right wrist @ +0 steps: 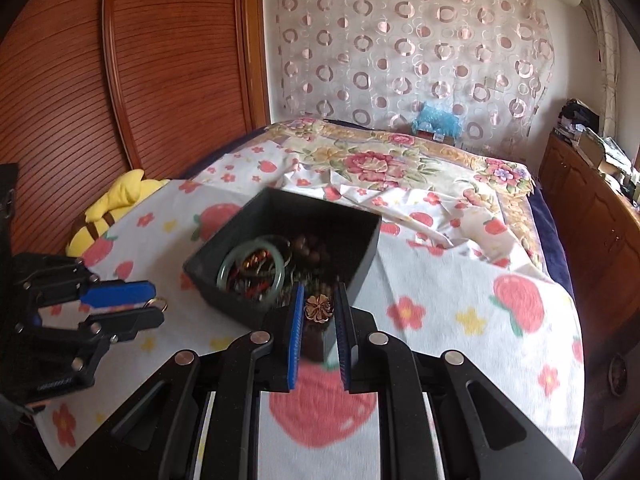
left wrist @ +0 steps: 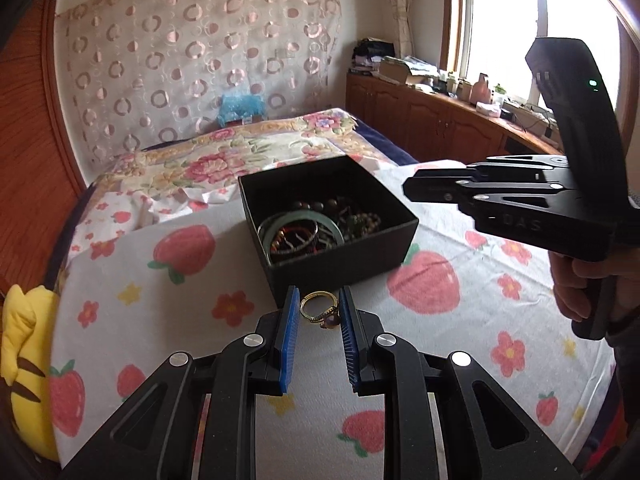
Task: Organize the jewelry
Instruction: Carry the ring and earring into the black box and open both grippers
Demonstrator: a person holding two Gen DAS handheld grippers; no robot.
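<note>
A black box (left wrist: 340,258) with bracelets, a green bangle (left wrist: 298,226) and beads stands on the strawberry-print sheet; it also shows in the right wrist view (right wrist: 224,282). My left gripper (left wrist: 319,308) is closed around gold rings with a dark stone (left wrist: 320,310), just in front of the box; it also shows in the right wrist view (right wrist: 156,310). My right gripper (right wrist: 319,306) holds a copper flower-shaped piece (right wrist: 319,307) between its blue pads, just above the box's near corner. In the left wrist view it (left wrist: 408,190) hovers at the box's right side.
A yellow plush toy (left wrist: 24,372) lies at the bed's left edge. A flowered blanket (left wrist: 224,160) is bunched behind the box. Wooden cabinets (left wrist: 424,116) with clutter run under the window on the right. A wooden wardrobe (right wrist: 100,80) stands on the left.
</note>
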